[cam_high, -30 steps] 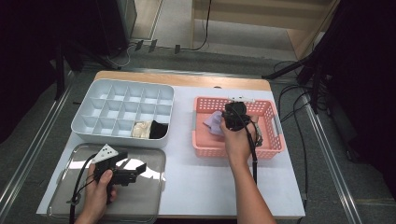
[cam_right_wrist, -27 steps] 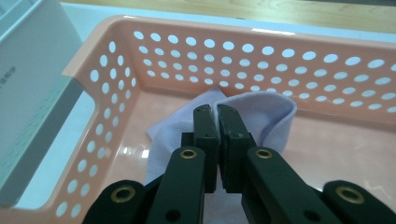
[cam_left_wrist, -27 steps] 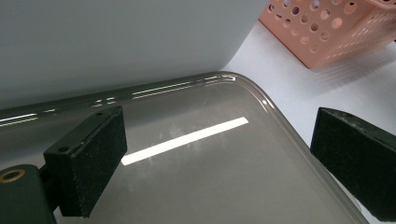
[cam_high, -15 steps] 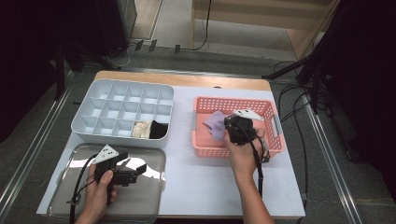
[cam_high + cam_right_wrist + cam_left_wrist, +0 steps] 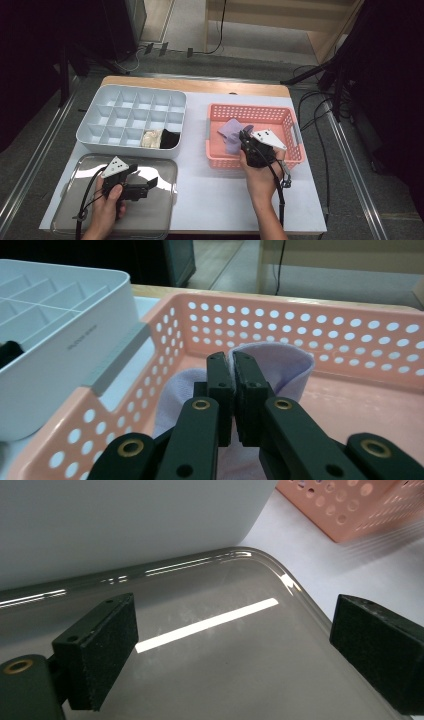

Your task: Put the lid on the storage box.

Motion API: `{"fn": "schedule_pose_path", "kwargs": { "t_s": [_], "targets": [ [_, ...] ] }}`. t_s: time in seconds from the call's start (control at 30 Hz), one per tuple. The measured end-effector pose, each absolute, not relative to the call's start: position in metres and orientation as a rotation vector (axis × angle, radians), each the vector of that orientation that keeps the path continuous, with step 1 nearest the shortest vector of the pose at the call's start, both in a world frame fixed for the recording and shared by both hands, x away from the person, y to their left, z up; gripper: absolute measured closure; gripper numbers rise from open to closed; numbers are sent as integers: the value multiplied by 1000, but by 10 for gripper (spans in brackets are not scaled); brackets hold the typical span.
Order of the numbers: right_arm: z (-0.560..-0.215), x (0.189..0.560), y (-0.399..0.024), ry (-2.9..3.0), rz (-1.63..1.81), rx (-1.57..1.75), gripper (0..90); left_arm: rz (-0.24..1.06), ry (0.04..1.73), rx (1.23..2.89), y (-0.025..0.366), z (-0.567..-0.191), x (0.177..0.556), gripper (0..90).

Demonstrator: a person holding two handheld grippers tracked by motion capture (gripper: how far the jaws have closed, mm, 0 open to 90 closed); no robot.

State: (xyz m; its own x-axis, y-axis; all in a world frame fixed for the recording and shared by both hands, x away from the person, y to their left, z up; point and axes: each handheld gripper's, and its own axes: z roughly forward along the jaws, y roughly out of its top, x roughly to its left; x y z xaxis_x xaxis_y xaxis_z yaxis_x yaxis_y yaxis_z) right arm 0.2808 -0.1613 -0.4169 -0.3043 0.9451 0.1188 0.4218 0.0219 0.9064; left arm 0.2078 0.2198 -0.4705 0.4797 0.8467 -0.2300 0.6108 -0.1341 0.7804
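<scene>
Left edge of the table: left gripper [image 5: 150, 184] rests low over the shiny rectangular steel tray [image 5: 70, 212], jaws wide apart, nothing between them. In the left gripper view the pads [image 5: 100, 655] frame bare metal, with the pale wall of the bin just behind. No work for this hand yet; best left parked where it is.

Behind the tray: grey-white plastic divider bin [image 5: 131, 120], a grid of small compartments. Two in the near row, at its right end, are filled, one with a cream folded cloth [image 5: 151, 138], the next with a black folded cloth [image 5: 170, 139]. Others look empty.

Right half: pink perforated plastic basket [image 5: 215, 135]. Right gripper [image 5: 243, 136] is inside it, jaws clamped tight on a fold of the lilac soft cloth [image 5: 292, 365]. The rest of the cloth drapes on the basket floor.

Judgement: step in hand is lifting the lilac piece out for the bin. To do it well:
- raise straight up until the trailing cloth clears the basket wall;
- carry across high, so the hanging tail does not snag the bin rim;
- aim for an empty cell beside the filled ones, lower fully before releasing.

The grip is on an edge only, so the piece may unfold; keep the move slow.
</scene>
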Motion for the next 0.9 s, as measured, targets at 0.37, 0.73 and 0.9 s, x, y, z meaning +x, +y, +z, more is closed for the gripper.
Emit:
{"fn": "schedule_pose_path", "kwargs": {
  "t_s": [0.37, 0.73, 0.9],
  "targets": [
    [-403, 262, -168, 1709, 1344, 1351, 877, 354, 1219, 1855, 217, -471, 207, 68],
    [-378, 229, -173, 1711, 1403, 1289, 878, 355, 1223, 1857, 217, -471, 207, 68],
    [-375, 210, -174, 1722, 1428, 1283, 878, 359, 1222, 1860, 216, -471, 207, 68]
  ]
}}
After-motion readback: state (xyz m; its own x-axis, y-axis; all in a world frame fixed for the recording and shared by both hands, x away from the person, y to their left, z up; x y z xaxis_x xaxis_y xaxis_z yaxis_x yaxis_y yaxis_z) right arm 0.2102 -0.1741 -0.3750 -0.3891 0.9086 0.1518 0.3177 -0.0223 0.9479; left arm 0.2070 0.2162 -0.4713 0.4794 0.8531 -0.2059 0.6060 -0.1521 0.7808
